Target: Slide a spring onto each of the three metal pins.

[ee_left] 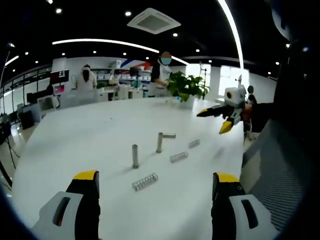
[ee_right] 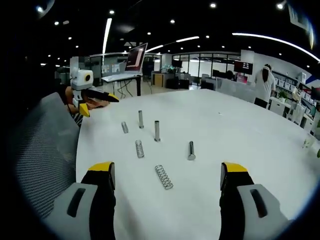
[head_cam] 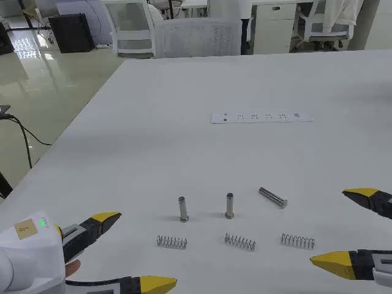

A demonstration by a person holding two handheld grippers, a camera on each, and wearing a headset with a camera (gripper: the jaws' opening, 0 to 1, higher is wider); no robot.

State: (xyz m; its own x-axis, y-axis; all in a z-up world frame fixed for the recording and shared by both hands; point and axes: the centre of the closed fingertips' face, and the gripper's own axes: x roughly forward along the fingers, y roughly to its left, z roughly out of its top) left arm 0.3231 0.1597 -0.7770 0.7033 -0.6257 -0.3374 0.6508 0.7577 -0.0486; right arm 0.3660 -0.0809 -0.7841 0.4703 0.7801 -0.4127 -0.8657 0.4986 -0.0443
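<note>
- Left claw (head_cam: 130,251) sits at the bottom left of the head view. We see its jaws spread wide with nothing between them. The right claw (head_cam: 343,226), bottom right, is spread and bare too.
- Between the claws, on the white table (head_cam: 184,122), three springs lie flat in a row: left spring (head_cam: 171,242), middle spring (head_cam: 239,242) and right spring (head_cam: 297,241).
- Just behind that row, the left pin (head_cam: 182,209) and middle pin (head_cam: 229,206) stand upright. The right pin (head_cam: 272,197) lies on its side. Each spring lies apart from its pin.
- Farther back we see a power strip (head_cam: 262,117).
- In the left gripper view we look between the left claw's (ee_left: 156,177) parted jaws. The left spring (ee_left: 145,181) is nearest, with the left pin (ee_left: 135,156) behind it. The right claw (ee_left: 212,121) hangs at the right, jaws apart.
- In the right gripper view the right claw's (ee_right: 167,167) jaws stand wide. The right spring (ee_right: 164,176) is nearest, with the right pin (ee_right: 191,150) just beyond. The left claw (ee_right: 100,105) shows at the far left, jaws apart.
</note>
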